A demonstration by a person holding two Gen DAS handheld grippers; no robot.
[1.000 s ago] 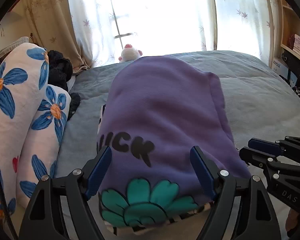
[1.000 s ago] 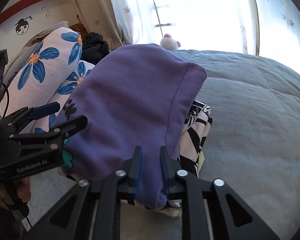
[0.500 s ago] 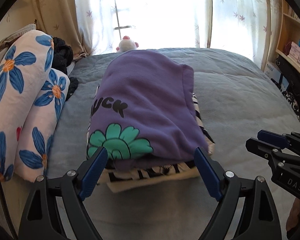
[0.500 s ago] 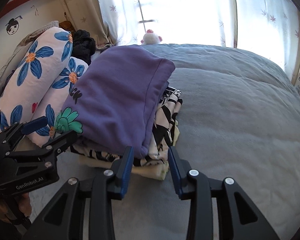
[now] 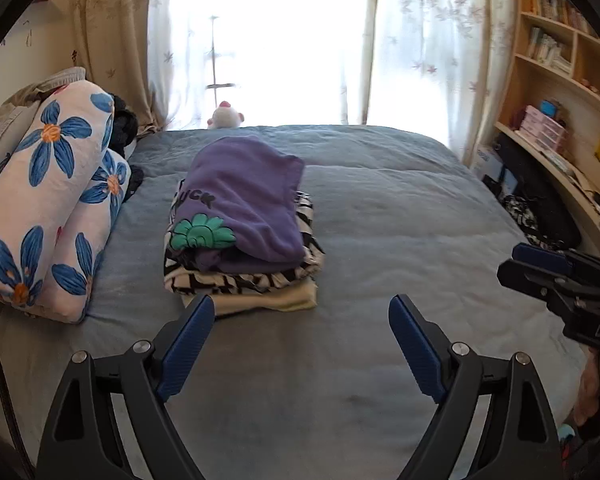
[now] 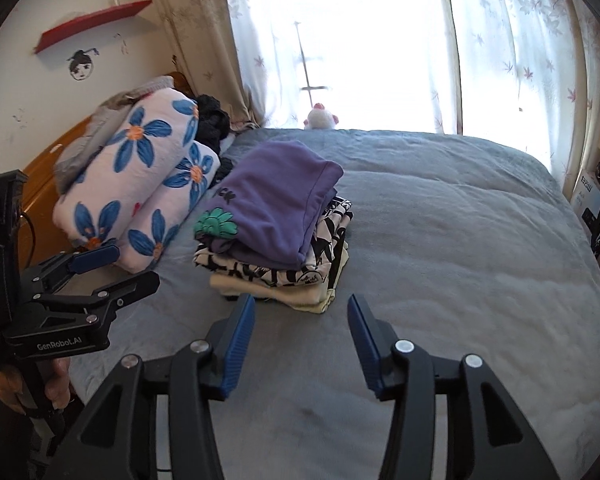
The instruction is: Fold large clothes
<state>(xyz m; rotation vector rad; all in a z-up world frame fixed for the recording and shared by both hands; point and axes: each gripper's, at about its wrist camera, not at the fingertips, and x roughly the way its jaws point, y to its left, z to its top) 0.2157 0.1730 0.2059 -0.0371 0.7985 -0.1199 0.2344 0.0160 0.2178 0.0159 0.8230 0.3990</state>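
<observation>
A folded purple sweatshirt (image 5: 244, 200) with a green flower print lies on top of a stack: a black-and-white patterned garment (image 5: 236, 278) and a pale yellow one (image 5: 268, 300) sit under it. The stack rests on the grey-blue bed (image 5: 380, 240). It also shows in the right wrist view (image 6: 276, 212). My left gripper (image 5: 302, 320) is open and empty, just in front of the stack. My right gripper (image 6: 302, 316) is open and empty, also in front of the stack and apart from it.
Two rolled floral quilts (image 5: 48, 208) lie along the bed's left side. A white plush toy (image 5: 225, 116) sits at the far edge by the curtained window. Bookshelves (image 5: 556, 92) and dark items stand at the right. A wooden headboard (image 6: 44, 176) is at the left.
Both grippers have pulled back from the stack toward the bed's near edge. The right gripper, earlier shut on the purple sweatshirt's edge, has let go and opened.
</observation>
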